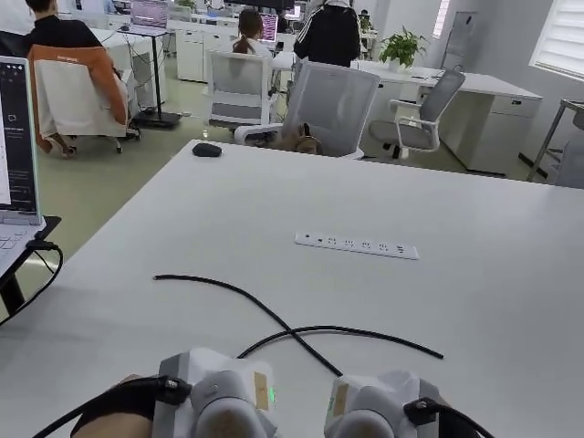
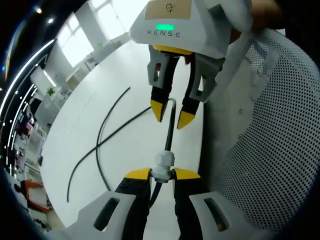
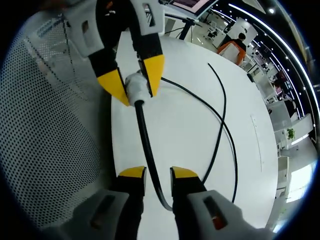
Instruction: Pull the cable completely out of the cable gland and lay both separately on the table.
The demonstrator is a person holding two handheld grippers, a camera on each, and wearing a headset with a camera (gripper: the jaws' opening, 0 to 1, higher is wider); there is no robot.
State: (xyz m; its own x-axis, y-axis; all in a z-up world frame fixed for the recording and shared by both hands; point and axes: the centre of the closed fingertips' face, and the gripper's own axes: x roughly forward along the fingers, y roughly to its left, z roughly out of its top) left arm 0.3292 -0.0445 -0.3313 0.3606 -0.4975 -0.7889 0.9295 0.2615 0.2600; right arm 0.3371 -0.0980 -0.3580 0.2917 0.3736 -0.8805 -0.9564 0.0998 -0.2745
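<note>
A white cable gland (image 2: 163, 166) sits between the yellow fingertips of my left gripper (image 2: 162, 174), which is shut on it. A black cable (image 2: 170, 131) runs out of the gland and passes between the jaws of my right gripper (image 2: 171, 115), which stands open around it without pinching. In the right gripper view the cable (image 3: 144, 132) leads from my right gripper (image 3: 158, 174) up to the gland (image 3: 135, 89) held by the left gripper (image 3: 132, 82). In the head view the left gripper (image 1: 219, 401) and right gripper (image 1: 370, 411) sit side by side at the table's near edge. Two black cable strands (image 1: 274, 315) cross on the table.
A white power strip (image 1: 356, 245) lies mid-table and a black mouse (image 1: 206, 150) near the far edge. A laptop (image 1: 14, 155) stands at the left. A mesh chair back (image 2: 265, 150) is close beside the grippers. Office chairs and people are beyond the white table (image 1: 474, 301).
</note>
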